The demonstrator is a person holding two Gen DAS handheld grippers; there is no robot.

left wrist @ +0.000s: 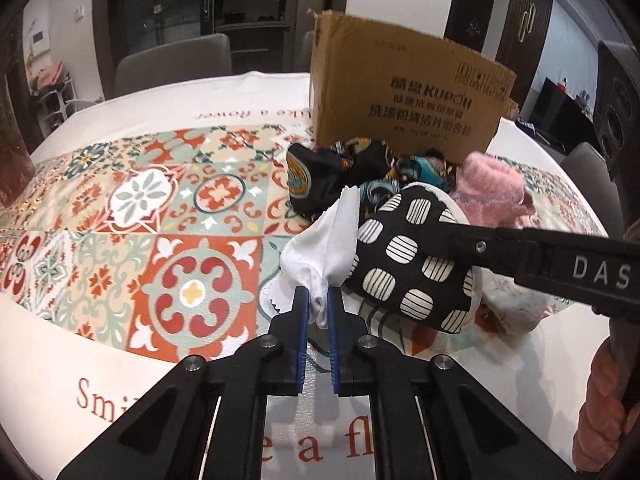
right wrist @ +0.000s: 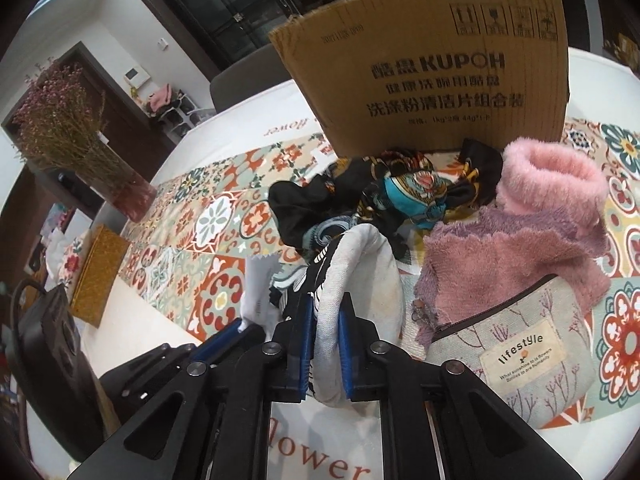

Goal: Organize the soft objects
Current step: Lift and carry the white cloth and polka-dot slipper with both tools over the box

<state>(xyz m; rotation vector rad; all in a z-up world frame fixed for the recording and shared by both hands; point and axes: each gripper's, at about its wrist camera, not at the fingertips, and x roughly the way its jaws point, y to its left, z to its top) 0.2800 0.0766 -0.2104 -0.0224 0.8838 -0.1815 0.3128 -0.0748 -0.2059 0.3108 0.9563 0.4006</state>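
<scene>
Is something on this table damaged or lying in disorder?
The cardboard box has a torn, ragged top edge. In front of it, the patterned scarf and pink fleece lie crumpled together in a heap.

Location: a home dining room. Evidence: a round dining table (left wrist: 100, 368) covered with a tile-patterned tablecloth (left wrist: 168, 208), with upholstered grey chairs (left wrist: 174, 66) set around it. A vase of dried flowers (right wrist: 68, 136) stands on the table. Dark wooden doors (left wrist: 524, 28), a glass-fronted cabinet (right wrist: 224, 4) and a wall-mounted intercom panel (right wrist: 136, 74) line the white walls.
</scene>
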